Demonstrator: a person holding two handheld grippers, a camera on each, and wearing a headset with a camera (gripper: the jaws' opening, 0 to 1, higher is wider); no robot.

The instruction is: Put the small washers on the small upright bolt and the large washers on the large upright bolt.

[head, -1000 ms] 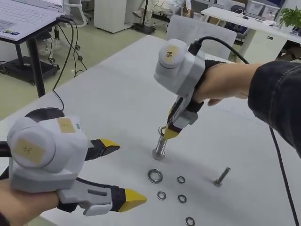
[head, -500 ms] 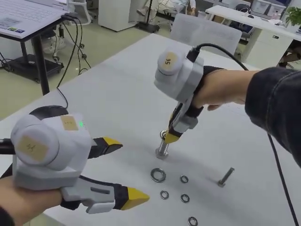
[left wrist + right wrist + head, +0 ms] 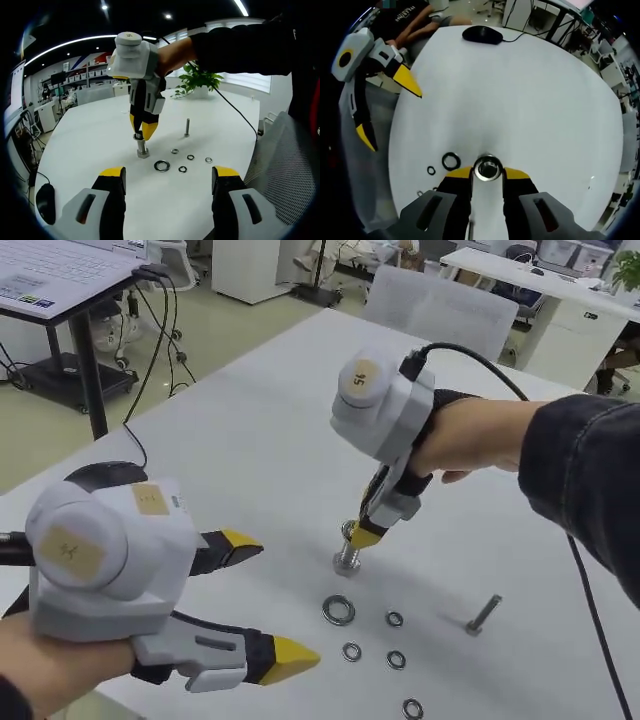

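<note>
Right gripper (image 3: 360,533) at frame centre, jaws clenched on a large washer (image 3: 487,168) at the top of the large upright bolt (image 3: 347,558); cannot tell whether it is over the thread. Left gripper (image 3: 278,596) lower left, jaws spread wide, nothing between them. On the white table (image 3: 250,440) just below the bolt: second large washer (image 3: 338,610), four small washers (image 3: 395,619) to its right, small bolt (image 3: 482,613) farther right.

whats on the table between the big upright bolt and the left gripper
A large washer lies flat between the large bolt and the left gripper; otherwise bare table, seen in the left gripper view.
</note>
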